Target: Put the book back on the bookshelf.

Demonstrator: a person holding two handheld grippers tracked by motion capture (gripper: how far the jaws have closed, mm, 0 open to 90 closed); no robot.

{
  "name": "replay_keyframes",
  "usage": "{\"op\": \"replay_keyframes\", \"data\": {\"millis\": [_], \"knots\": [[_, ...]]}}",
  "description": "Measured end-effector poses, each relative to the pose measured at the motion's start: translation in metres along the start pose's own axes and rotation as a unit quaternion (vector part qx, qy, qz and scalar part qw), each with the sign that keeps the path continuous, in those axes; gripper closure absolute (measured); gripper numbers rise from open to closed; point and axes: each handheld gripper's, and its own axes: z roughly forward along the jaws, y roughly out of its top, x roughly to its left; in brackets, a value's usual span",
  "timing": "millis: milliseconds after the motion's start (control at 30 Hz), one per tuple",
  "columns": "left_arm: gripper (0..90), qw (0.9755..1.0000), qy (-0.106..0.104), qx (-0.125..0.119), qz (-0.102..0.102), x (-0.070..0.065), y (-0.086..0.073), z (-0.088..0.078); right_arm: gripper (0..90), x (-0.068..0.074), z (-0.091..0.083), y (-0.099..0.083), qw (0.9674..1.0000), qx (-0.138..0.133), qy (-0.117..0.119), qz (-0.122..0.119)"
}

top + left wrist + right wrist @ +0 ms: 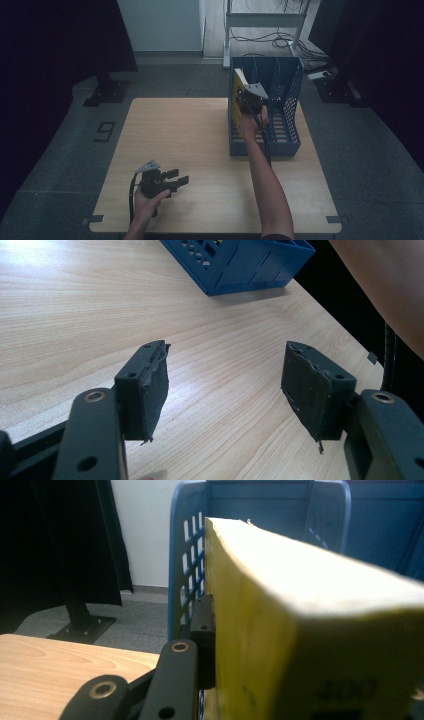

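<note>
Right tongs holding a yellow book over the blue file rack

The right gripper (245, 95) is clenching the yellow book (300, 630), one black pad pressing flat against its left face, and is holding it upright at the left compartment of the blue file rack (290, 125), whose perforated wall is rising just behind the book. The left gripper (177, 177) is resting low over the wooden table (210, 350), its jaws standing apart with nothing between them, well apart from the rack ahead.

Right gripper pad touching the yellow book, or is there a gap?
Touching. The right gripper view shows the right gripper's black pad pressed flat against the yellow book's side, no gap, in front of the blue rack.
</note>
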Motion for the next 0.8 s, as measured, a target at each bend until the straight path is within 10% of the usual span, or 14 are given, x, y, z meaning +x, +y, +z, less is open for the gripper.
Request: {"op": "replay_keyframes", "data": {"millis": [800], "knots": [[35.1,0.9998,0.002,0.016,0.008,-0.004,-0.003,0.006,72.6,0.000,-0.009,-0.023,0.9985,0.048,0.023,-0.014]]}}
